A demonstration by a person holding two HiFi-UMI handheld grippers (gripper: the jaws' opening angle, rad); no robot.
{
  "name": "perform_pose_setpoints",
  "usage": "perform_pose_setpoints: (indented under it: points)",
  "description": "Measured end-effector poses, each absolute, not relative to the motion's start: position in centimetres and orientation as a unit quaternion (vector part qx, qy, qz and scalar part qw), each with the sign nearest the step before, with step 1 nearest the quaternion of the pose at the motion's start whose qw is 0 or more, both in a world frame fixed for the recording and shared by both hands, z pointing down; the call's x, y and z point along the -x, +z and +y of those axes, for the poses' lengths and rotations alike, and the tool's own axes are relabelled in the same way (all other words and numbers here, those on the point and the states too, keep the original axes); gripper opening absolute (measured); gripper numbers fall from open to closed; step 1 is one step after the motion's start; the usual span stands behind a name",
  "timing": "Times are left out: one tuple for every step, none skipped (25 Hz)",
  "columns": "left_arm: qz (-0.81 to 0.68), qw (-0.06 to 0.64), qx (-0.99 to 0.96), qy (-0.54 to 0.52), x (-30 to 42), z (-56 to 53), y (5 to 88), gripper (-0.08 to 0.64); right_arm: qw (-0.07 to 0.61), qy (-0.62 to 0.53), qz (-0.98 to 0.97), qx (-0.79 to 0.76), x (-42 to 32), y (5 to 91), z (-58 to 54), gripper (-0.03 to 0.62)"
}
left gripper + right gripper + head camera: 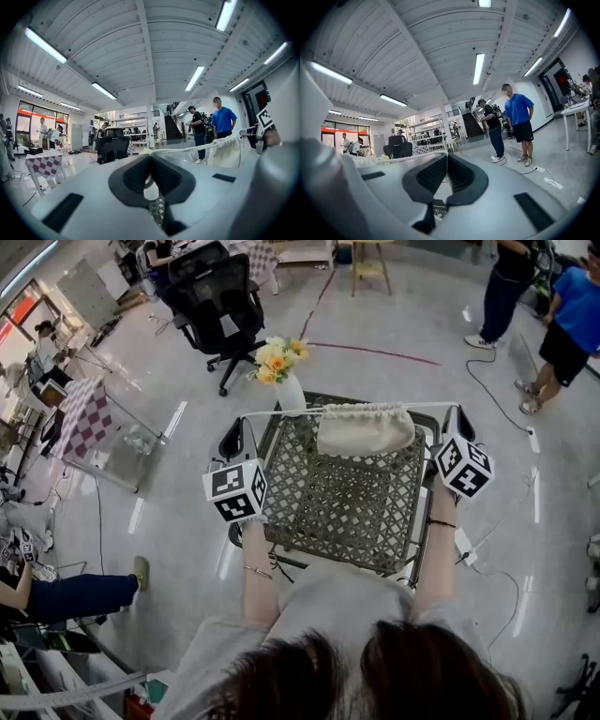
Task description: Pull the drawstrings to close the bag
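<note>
A cream drawstring bag [366, 430] lies at the far side of a metal mesh table [342, 512], its mouth gathered tight. Its white drawstring [281, 413] runs taut to the left and to the right. My left gripper [246, 420] is shut on the left end of the cord, and my right gripper [457, 411] is shut on the right end. In the left gripper view the closed left gripper [149, 157] pinches the drawstring [183, 149], which leads to the bag [226, 151]. In the right gripper view the right gripper [446, 158] is closed too, and the cord there is barely visible.
A white vase of yellow flowers [284, 367] stands at the table's far left corner, close to the left cord. Behind it is a black office chair [220, 301]. A checkered table [86, 418] stands left. People [548, 306] stand at the far right; cables cross the floor.
</note>
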State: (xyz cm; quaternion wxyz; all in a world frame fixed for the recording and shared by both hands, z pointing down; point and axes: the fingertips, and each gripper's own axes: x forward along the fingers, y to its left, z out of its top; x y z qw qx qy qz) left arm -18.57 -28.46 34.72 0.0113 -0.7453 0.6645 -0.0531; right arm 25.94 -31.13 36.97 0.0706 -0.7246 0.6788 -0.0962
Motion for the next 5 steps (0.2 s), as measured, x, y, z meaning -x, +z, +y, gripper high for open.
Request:
perform_pose_setpoints:
  points:
    - [0.665,0.013,0.745,-0.053,18.66,-28.42,34.67,0.031,0.07,-0.095,0.679,0.725,-25.87,36.9,-31.08,0.025]
    - [0.666,0.016,0.744,-0.054,18.72,-28.4,34.6,0.031,0.07,-0.094,0.679,0.725,-25.81,36.81,-31.04,0.025]
    - [0.666,0.019,0.744,-0.055,18.76,-28.39,34.54,0.031,0.07,-0.093,0.679,0.725,-25.76,36.73,-30.98,0.025]
    - [0.666,0.023,0.743,-0.057,18.79,-28.38,34.49,0.029,0.07,-0.092,0.679,0.725,-25.72,36.67,-30.93,0.025]
    - [0.667,0.027,0.742,-0.059,18.81,-28.37,34.43,0.031,0.07,-0.091,0.678,0.726,-25.68,36.62,-30.87,0.025]
